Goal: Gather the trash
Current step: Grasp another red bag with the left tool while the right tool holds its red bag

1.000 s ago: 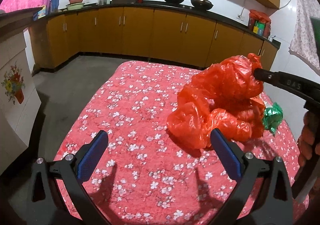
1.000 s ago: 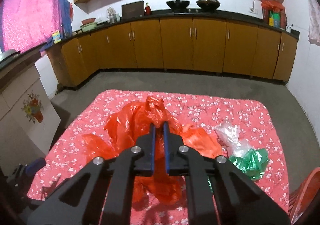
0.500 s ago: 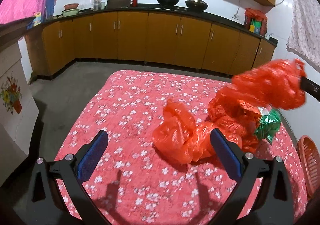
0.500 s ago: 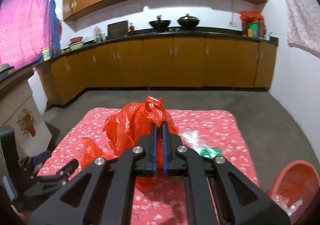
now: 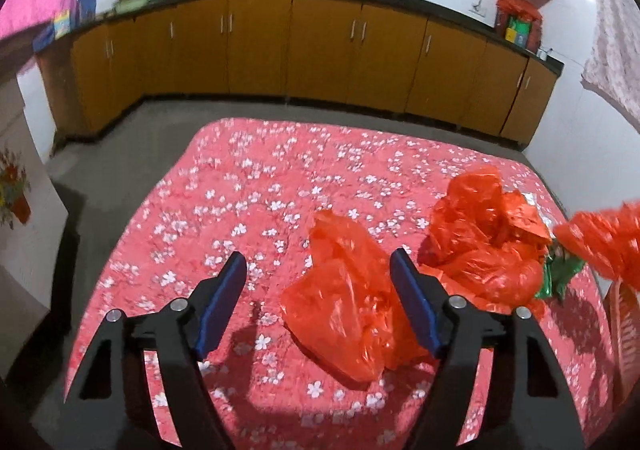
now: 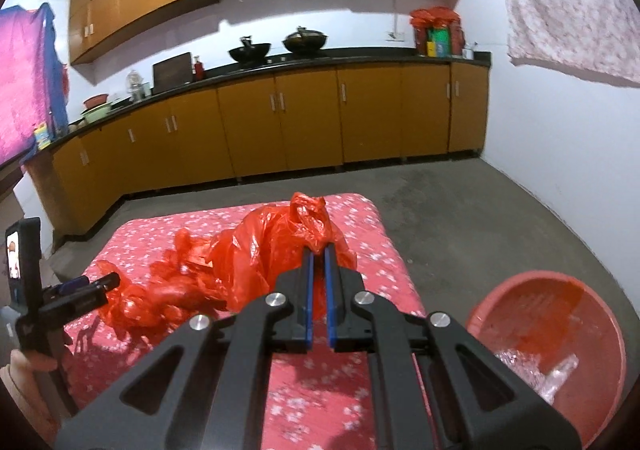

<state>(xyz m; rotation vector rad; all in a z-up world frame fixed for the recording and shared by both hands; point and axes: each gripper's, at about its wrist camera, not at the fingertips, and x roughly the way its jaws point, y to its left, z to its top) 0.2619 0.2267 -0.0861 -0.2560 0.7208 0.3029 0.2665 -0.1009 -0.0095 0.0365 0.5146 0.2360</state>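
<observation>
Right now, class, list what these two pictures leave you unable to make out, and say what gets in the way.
- Green wrapper, left wrist view: mostly hidden behind the red bag pile.
- Held bag, left wrist view: blurred and cut by the right edge; the right gripper holding it is out of frame there.
- Basin, right wrist view: near part hidden by the gripper's frame; contents too blurred to name.
- Left gripper: open; pads not yet on the nearest bag.

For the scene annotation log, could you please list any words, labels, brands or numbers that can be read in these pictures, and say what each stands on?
None can be read.
Colourful packets on the counter: printing too small and blurred.
Small box at the counter's left end: print blurred.
Phone screen by the left gripper: shows only a tiny picture, no legible text.
</observation>
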